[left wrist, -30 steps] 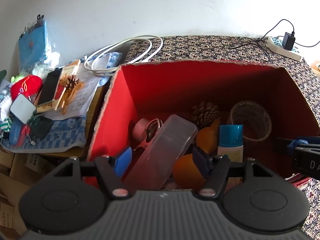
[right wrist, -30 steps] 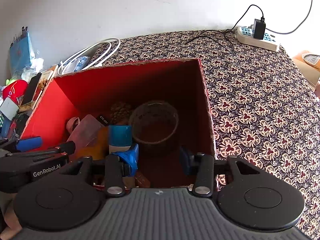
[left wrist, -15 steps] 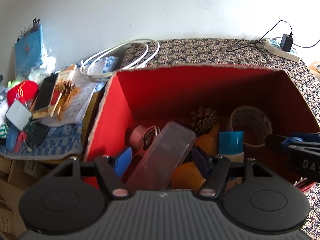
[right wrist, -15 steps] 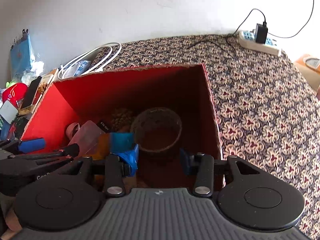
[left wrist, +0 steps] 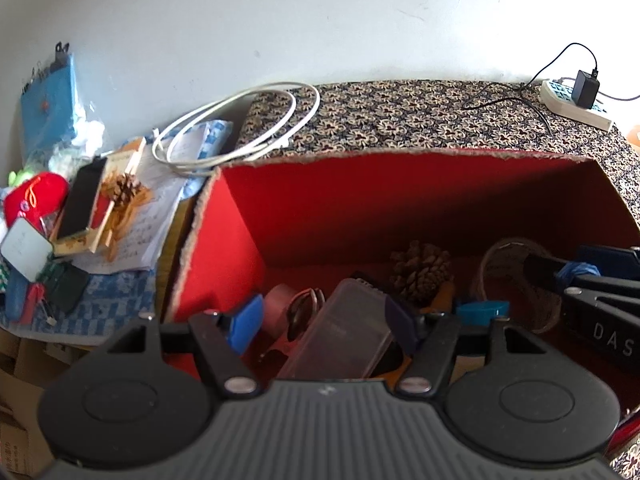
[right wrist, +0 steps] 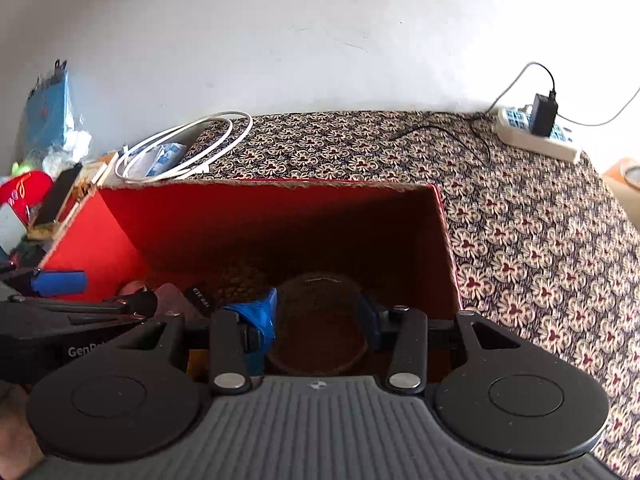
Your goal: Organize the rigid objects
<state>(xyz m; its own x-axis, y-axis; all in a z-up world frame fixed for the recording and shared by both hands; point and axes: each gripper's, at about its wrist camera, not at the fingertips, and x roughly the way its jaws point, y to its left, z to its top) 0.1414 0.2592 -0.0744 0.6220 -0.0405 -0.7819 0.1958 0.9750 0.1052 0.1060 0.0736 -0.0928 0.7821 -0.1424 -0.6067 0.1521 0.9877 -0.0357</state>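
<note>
- We hold our left gripper over the near edge of the red-lined cardboard box, jaws spread wide and empty.
- Between its blue-padded fingers we see the clear rectangular plastic case lying tilted among the other contents; neither pad touches it.
- Just left of the case lie a pink roll and a metal ring-shaped item that we cannot identify.
- Behind the case sits a brown pine cone, and to its right a blue-capped tube, mostly hidden behind the gripper.
- Our right gripper also stands wide and grips nothing; it hangs over the brownish tape roll, which lies on the box floor in the right part of the box.
- In the left wrist view the right gripper's fingers reach in from the right, in front of that tape roll.
- The box rests on a floral patterned tablecloth.
- At the far right corner of the cloth lies a white power strip with a black adapter plugged in.
- A coiled white cable lies beyond the box's left corner.
- Left of the box we see a second pine cone, a black phone on a book, and a red pouch among clutter.
</note>
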